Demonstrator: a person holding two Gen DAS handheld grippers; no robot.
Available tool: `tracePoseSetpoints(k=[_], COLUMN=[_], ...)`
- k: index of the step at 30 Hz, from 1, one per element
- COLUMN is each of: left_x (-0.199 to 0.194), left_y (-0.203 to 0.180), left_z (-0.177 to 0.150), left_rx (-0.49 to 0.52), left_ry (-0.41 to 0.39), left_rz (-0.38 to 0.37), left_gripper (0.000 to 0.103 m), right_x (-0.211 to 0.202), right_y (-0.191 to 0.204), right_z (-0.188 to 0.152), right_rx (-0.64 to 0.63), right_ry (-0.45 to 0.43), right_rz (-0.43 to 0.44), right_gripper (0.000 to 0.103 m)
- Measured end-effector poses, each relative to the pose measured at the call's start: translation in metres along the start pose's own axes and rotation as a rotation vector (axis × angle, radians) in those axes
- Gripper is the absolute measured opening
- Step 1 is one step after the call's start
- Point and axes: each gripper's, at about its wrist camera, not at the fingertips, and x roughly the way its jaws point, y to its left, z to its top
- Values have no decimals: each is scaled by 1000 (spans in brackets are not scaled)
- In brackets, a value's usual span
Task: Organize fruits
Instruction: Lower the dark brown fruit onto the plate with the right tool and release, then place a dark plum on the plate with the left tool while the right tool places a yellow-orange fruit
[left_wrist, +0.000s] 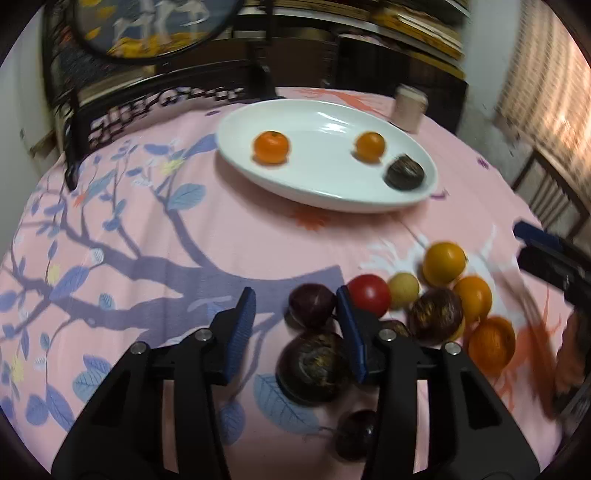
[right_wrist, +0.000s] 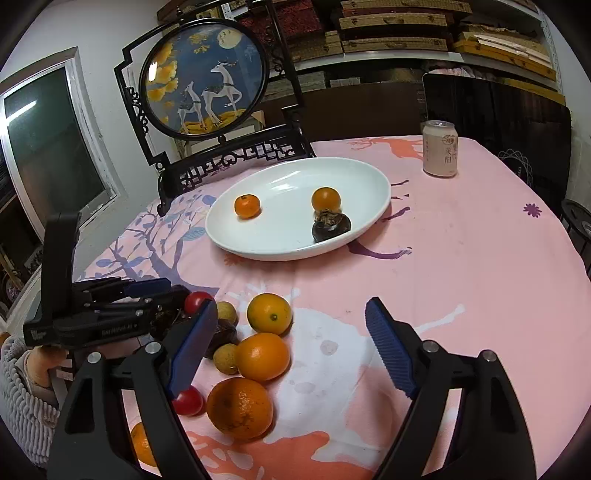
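Observation:
A white oval plate (right_wrist: 258, 243) (left_wrist: 332, 195) holds two oranges (right_wrist: 247, 205) (right_wrist: 325, 199) and a dark mangosteen (right_wrist: 330, 225). A pile of loose fruit lies on the pink tablecloth: oranges (right_wrist: 262, 356) (right_wrist: 240, 408) (right_wrist: 269, 314), pale longans (right_wrist: 226, 358), red tomatoes (right_wrist: 188, 402) and dark mangosteens (left_wrist: 312, 367). My left gripper (left_wrist: 295, 299) is open above the pile, with a purple fruit (left_wrist: 312, 304) between its fingers. My right gripper (right_wrist: 291, 314) is open wide and empty, just right of the pile.
A pink drink can (right_wrist: 440, 148) stands at the table's far right. A black-framed round deer screen (right_wrist: 205, 74) stands behind the plate. Dark chairs and shelves lie beyond the table. The right gripper shows at the right edge of the left wrist view (left_wrist: 554, 258).

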Motion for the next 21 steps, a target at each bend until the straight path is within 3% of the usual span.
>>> tracePoseSetpoints(k=[3,7,10,11,14,21], left_x=[5,14,19,18,17,9], left_y=[-8,-2,-15,-16,-16,-15], left_z=[-3,2,4,4,4,5], left_rx=[127,109,166,165,145,105], left_ry=[7,32,28,27,26,-2], left_rz=[39,6,21,8,-1,-17], left_gripper=[46,46,36,31,30,30], right_x=[2,6,10,13,20,43], right_y=[-5,-8,-5,-5,-3,-8], right_z=[0,0,-1,-2,-3,6], right_rx=[17,37,28,27,26,113], right_ry=[8,30,55,64,95,154], right_rz=[-8,-7,3,7,19,69], right_gripper=[83,82,73,69,59,50])
